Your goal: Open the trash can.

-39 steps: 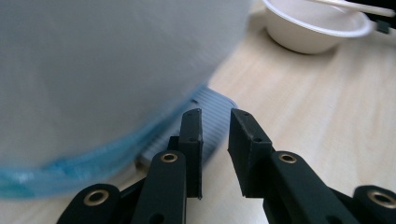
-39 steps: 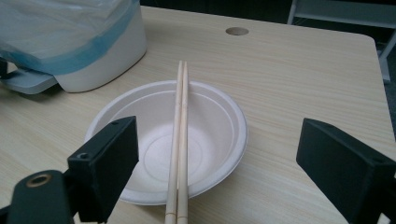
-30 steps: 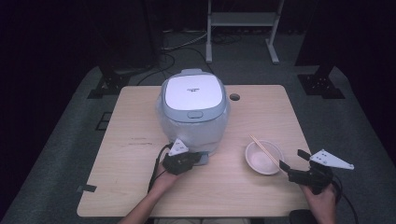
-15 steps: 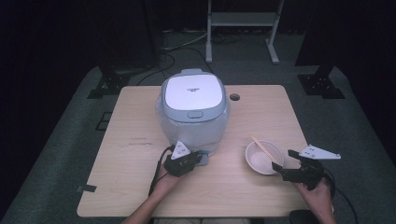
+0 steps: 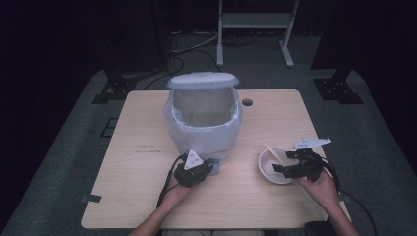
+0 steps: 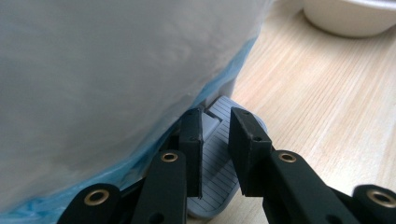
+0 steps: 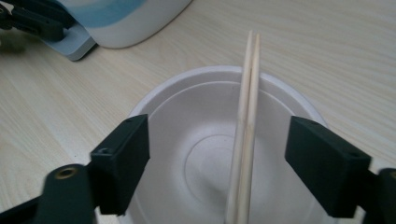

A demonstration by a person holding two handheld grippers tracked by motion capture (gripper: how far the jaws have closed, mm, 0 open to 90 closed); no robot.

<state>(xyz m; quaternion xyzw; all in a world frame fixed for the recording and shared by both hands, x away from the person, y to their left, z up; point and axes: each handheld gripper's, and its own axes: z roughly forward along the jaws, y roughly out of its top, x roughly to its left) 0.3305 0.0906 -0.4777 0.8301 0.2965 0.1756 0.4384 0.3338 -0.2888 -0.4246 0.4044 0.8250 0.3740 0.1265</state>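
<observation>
High view: the rice cooker point(image 5: 202, 125) stands mid-worktop point(image 5: 123, 191) with its lid up. The left gripper point(image 5: 194, 169) sits at the cooker's front foot, and the right gripper point(image 5: 295, 167) hovers at the bowl point(image 5: 269, 168), which lies well to the right of the cooker with chopsticks point(image 5: 273, 153) resting across it.

Left gripper view: the jaws are pinched nearly shut just over a grey ribbed tab point(image 6: 219, 177) at the cooker's base. I cannot tell if they bite it — a tug here could drag the whole cooker.

Right gripper view: the jaws stand wide, having just narrowed a little, with the chopsticks point(image 7: 246, 135) between them untouched. The pair sits off-centre — closing now could roll one stick away or tip the light bowl point(image 7: 187, 154).
</observation>
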